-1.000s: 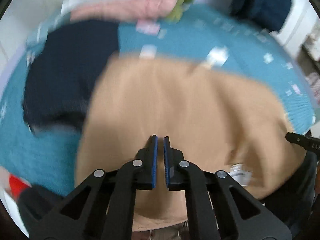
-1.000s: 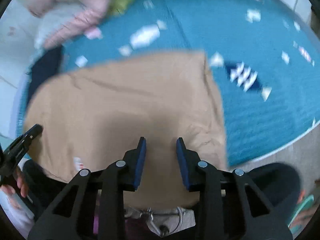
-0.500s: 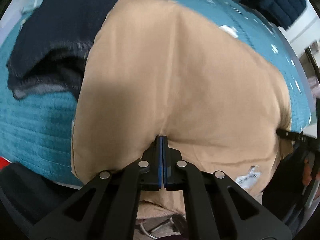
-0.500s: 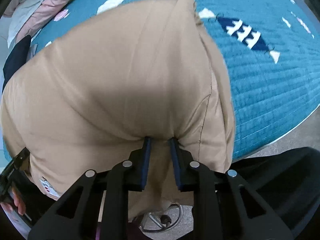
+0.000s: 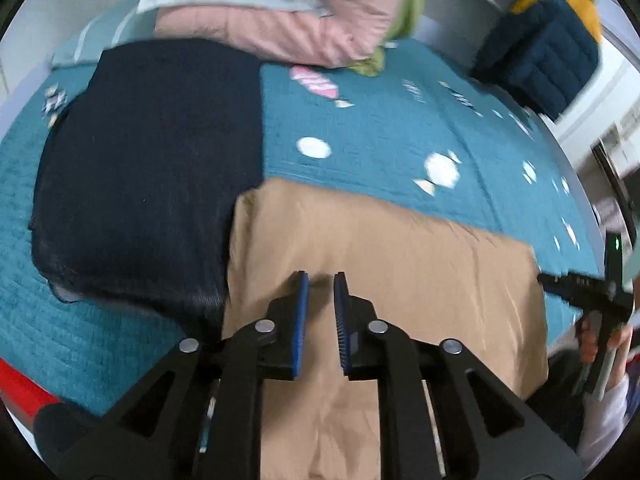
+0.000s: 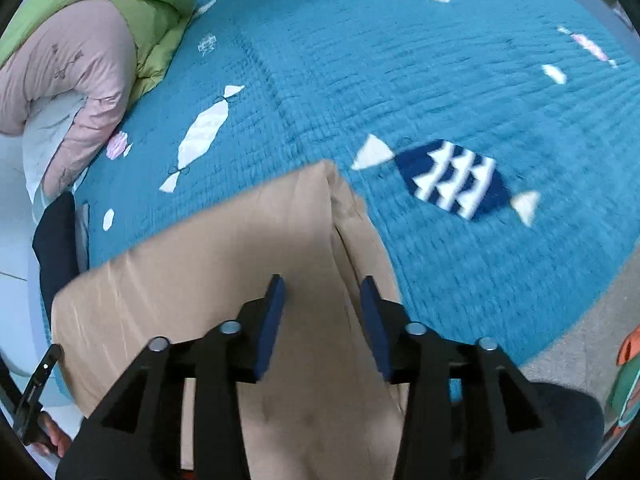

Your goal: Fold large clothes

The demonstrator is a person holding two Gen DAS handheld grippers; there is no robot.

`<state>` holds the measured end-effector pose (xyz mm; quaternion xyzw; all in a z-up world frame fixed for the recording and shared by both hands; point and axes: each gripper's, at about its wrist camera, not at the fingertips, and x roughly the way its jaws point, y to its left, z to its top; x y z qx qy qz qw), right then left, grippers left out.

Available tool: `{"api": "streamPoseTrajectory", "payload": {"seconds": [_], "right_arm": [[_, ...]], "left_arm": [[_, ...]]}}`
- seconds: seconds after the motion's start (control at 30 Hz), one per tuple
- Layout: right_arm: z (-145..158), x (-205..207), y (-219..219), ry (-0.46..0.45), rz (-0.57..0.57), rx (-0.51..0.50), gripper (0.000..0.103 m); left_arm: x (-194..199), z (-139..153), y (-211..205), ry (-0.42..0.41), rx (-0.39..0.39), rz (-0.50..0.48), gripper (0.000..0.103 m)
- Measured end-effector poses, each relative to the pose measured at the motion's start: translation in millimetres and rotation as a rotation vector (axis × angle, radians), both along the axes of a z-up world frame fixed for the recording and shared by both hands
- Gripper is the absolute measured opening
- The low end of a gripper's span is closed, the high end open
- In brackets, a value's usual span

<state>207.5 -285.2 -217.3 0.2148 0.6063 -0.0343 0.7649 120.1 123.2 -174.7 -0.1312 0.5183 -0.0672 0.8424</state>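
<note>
- On the teal quilt (image 6: 460, 80): tan garment (image 5: 380, 264), lying flat in a folded rectangle at the quilt's near edge, its lower part draping off that edge toward the person.
- Left gripper (image 5: 319, 312): above the garment's near half; jaws parted by a narrow gap, nothing between them.
- Right gripper (image 6: 322, 320): above the garment's right side, by a raised fold seam; jaws wide apart, empty.
- Navy garment (image 5: 148, 168): on the quilt, touching the tan garment's left edge; whether it overlaps cannot be told.
- Pink bedding (image 5: 288, 28): at the quilt's far side, well apart from the tan garment.
- Risk, slide: the overhanging part may drag the fold off the quilt, since neither gripper holds it.
- Risk, mis-grip: a pinch near the right seam may take only the top layer and open the fold.
- Risk, snag: a left-edge grasp may catch the navy garment too.
- Risk, skew: uneven lifts by the two grippers would leave a crooked fold.
</note>
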Motion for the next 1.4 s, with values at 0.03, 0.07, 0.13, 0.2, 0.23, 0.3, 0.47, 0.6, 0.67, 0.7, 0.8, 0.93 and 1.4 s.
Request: {"api": "streamPoseTrajectory", "payload": {"seconds": [0.03, 0.07, 0.13, 0.2, 0.23, 0.3, 0.47, 0.6, 0.67, 0.7, 0.8, 0.93, 1.4], "right_arm": [[-3, 3, -3, 0.007, 0.004, 0.019, 0.041], [-7, 6, -1, 0.012, 0.013, 0.038, 0.041], [-13, 15, 6, 0.004, 0.029, 0.059, 0.031], [-13, 18, 8, -0.031, 0.014, 0.046, 0.012], [-11, 22, 8, -0.051, 0.006, 0.024, 0.011], [-5, 29, 5, -0.073, -0.02, 0.01, 0.009], [-2, 48, 7, -0.083, -0.017, -0.037, 0.009], [-36, 53, 9, -0.016, -0.014, -0.04, 0.012], [-31, 47, 6, -0.038, -0.02, -0.047, 0.014], [-25, 44, 5, -0.052, -0.018, -0.049, 0.021], [8, 27, 2, -0.147, -0.02, -0.099, 0.023], [49, 3, 21, -0.315, 0.023, -0.085, 0.023], [29, -6, 145, -0.434, 0.321, 0.007, 0.02]], "left_arm": [[6, -4, 6, 0.012, -0.03, 0.023, 0.014], [5, -7, 13, 0.016, -0.055, 0.037, 0.014], [13, -11, 16, 0.018, -0.103, 0.064, 0.014], [19, -18, 19, 0.025, -0.145, 0.093, 0.009], [22, -22, 20, 0.034, -0.157, 0.112, 0.001], [21, -26, 21, 0.037, -0.182, 0.148, 0.0], [15, -14, 10, -0.032, -0.121, 0.149, 0.0], [31, -45, 8, 0.029, -0.097, 0.148, 0.001], [29, -50, 9, 0.047, -0.114, 0.151, 0.0], [25, -43, 9, 0.027, -0.113, 0.143, 0.001], [17, -21, 6, -0.02, -0.055, 0.116, 0.001], [7, 13, -4, -0.117, 0.021, 0.119, 0.001], [17, -6, -103, -0.18, 0.029, -0.09, 0.001]]}}
